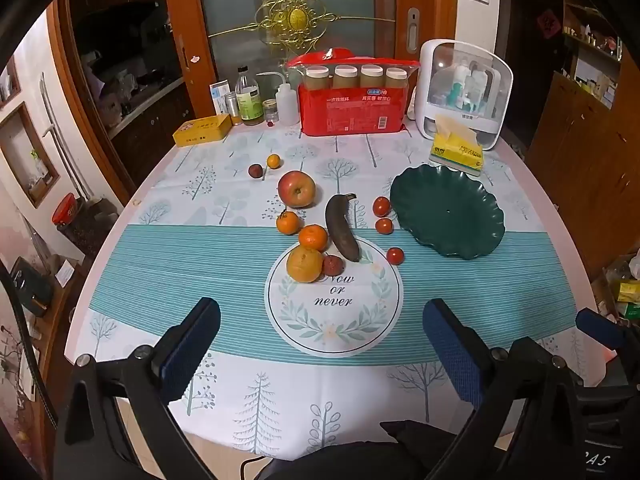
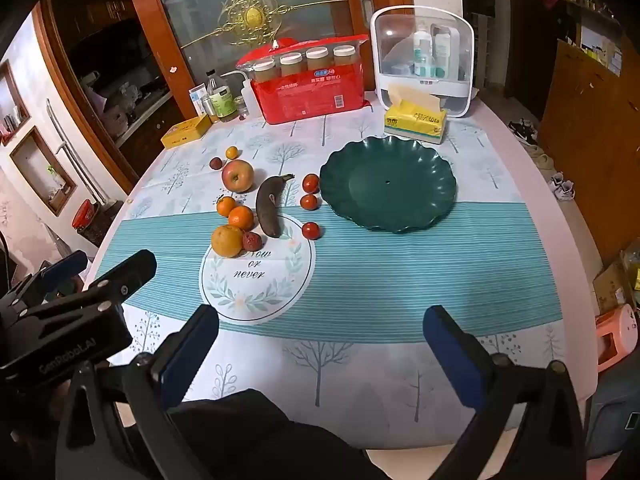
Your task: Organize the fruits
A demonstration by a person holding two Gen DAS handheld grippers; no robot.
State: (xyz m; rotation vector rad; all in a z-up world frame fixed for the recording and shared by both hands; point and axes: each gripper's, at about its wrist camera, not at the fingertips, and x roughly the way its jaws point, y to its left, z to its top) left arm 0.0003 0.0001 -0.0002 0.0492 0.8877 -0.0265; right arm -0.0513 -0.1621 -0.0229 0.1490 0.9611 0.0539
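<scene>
Fruit lies loose on the tablecloth: a red apple (image 1: 297,188) (image 2: 238,176), a dark overripe banana (image 1: 341,227) (image 2: 269,206), a large orange (image 1: 304,264) (image 2: 227,241), two mandarins (image 1: 313,237) (image 2: 241,217), three cherry tomatoes (image 1: 381,206) (image 2: 311,183) and two lychees (image 1: 333,265). A dark green scalloped plate (image 1: 472,236) (image 2: 424,208) sits empty to their right. My left gripper (image 1: 322,312) is open above the near table, nothing between its fingers. My right gripper (image 2: 320,320) is open too, beside it on the right.
At the back stand a red pack of jars (image 1: 352,112), bottles (image 1: 248,98), a yellow tin (image 1: 203,130), a white storage case (image 1: 466,88) and a yellow tissue pack (image 1: 456,152). The round table edge (image 2: 560,216) curves at right; a dark sleeve lies below.
</scene>
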